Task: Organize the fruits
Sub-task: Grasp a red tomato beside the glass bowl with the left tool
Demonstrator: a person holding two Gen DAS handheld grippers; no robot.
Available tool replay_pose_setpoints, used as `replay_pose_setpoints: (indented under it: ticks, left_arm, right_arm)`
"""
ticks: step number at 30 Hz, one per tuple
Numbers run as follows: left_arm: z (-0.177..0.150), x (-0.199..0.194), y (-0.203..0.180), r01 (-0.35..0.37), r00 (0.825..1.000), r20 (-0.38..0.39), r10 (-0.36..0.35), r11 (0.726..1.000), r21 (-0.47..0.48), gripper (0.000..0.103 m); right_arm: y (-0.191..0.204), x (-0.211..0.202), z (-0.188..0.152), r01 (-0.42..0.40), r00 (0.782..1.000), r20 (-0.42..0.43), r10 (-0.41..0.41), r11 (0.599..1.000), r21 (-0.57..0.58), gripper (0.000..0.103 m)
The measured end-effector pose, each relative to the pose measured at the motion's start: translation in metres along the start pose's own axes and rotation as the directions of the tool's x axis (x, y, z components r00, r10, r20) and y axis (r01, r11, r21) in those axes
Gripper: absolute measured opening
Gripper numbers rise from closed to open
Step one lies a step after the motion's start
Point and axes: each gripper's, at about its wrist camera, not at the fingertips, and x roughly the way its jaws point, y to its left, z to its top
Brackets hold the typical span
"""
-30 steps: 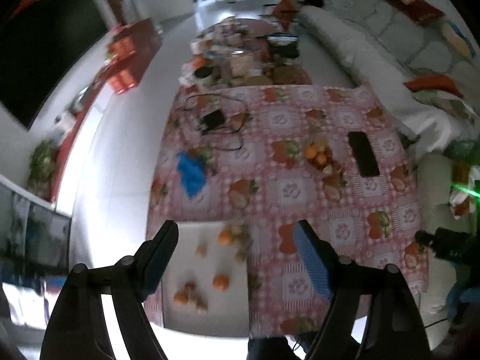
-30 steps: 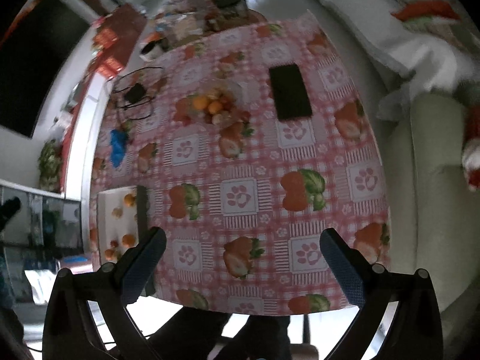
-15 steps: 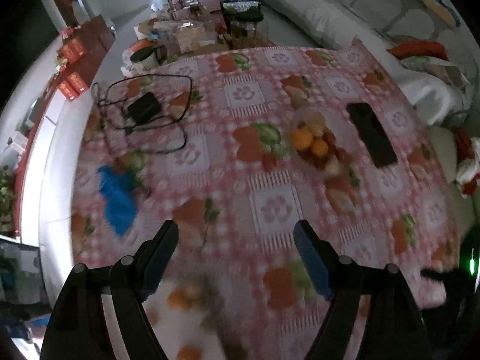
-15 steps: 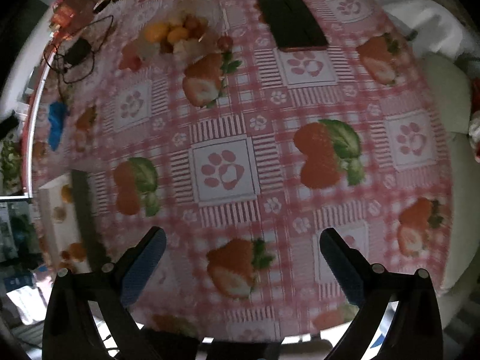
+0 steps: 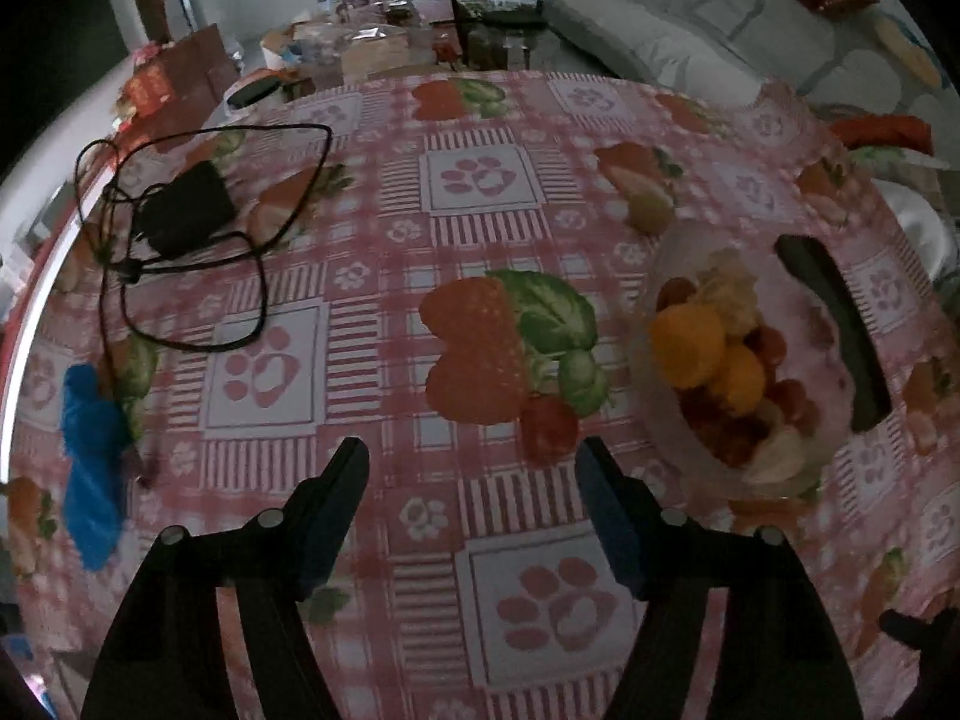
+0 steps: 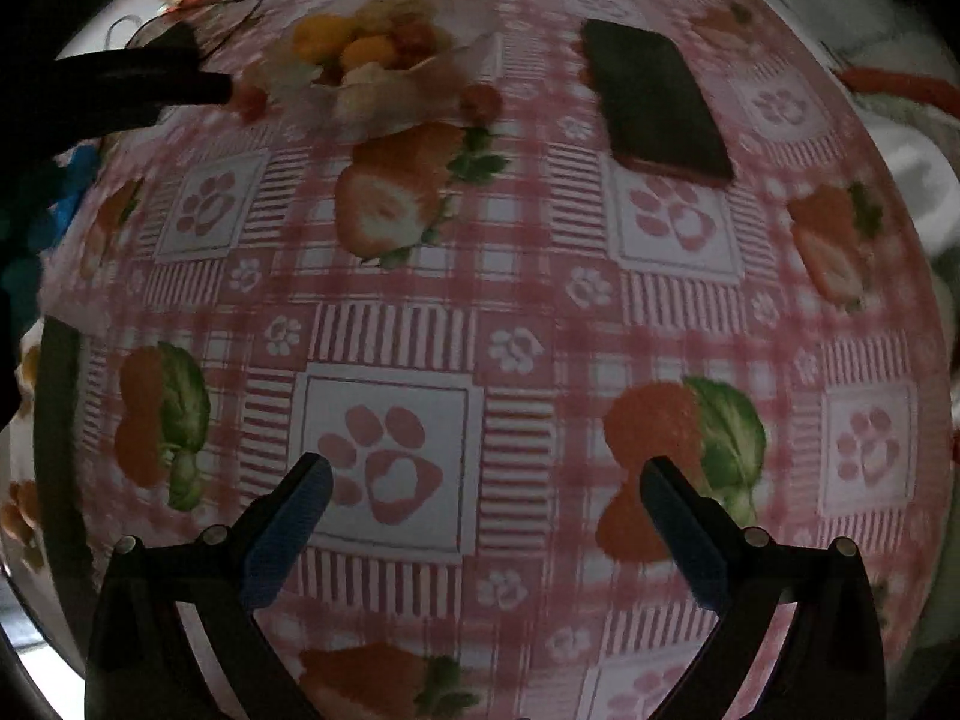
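Both grippers have dropped closer to the table since the earlier frames, so the checked tablecloth point(image 5: 480, 180) now fills each view and the white tray of fruit that sat at the near left edge has slid almost out of sight. From my left wrist camera, the left gripper point(image 5: 471, 462) hangs over the cloth with its 2 fingers apart; its jaws have just been closing a little, yet nothing sits between them, only printed strawberries and paw squares. A small red fruit point(image 5: 549, 423) lies on the cloth just ahead of the right finger, not touching it as far as I can tell.

The clear bag of fruit point(image 5: 726, 360) rests to the right of that gripper, holding 2 orange fruits, several small red ones and some pale pieces. Just beyond the bag lies a dark phone point(image 5: 834, 336). On the far left I see a black charger with its looped cable point(image 5: 186, 216) and a blue cloth-like thing point(image 5: 90, 456), blurred.

From my right wrist camera, the right gripper point(image 6: 480, 486) stands released and wide, empty, above a paw-print square. The same bag shows at the top of that view with 1 red fruit loose on either side of it, and the phone lies to its right. A dark arm-like shape, probably the left gripper, reaches in from the upper left toward the bag.
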Motion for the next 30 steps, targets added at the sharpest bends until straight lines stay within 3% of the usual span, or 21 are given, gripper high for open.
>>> replay_pose_setpoints:
  ticks: [5,9,13,14,16,17,26,30]
  left_arm:
    - [0.004,0.013,-0.009,0.036,0.999,0.014,-0.036,0.999,0.025,0.075]
    - [0.004,0.024,-0.019,0.072,0.997,0.010,-0.072,0.996,0.048,0.065]
    - [0.002,0.025,-0.023,0.045,0.998,0.031,-0.048,0.996,0.074,0.058]
    - [0.002,0.025,-0.023,0.054,0.998,0.032,-0.056,0.996,0.076,0.054]
    - [0.003,0.024,-0.024,0.064,0.997,0.036,-0.067,0.994,0.088,0.028]
    - [0.004,0.024,-0.023,0.073,0.997,0.032,-0.076,0.993,0.089,0.025]
    - [-0.010,0.014,-0.018,0.106,0.994,-0.028,-0.104,0.992,0.072,0.024]
    - [-0.033,0.002,-0.016,0.122,0.990,-0.072,-0.119,0.992,0.036,0.024]
  right_arm:
    - [0.010,0.007,0.000,-0.001,1.000,0.026,0.003,0.997,-0.071,0.103]
    - [0.010,0.011,0.002,-0.001,0.999,0.035,0.005,0.995,-0.095,0.103]
    - [0.011,0.010,0.001,0.021,0.998,0.064,-0.015,0.994,-0.109,0.103]
    - [0.014,0.011,0.002,0.030,0.997,0.075,-0.022,0.993,-0.117,0.103]
    - [0.017,0.010,0.001,0.035,0.996,0.081,-0.025,0.992,-0.125,0.103]
    - [0.019,0.011,0.001,0.032,0.997,0.079,-0.022,0.992,-0.125,0.103]
    - [0.012,0.026,0.028,-0.029,1.000,0.010,0.029,0.998,-0.057,0.103]
    - [0.006,0.021,0.059,-0.025,0.998,0.063,0.030,0.998,-0.065,0.103]
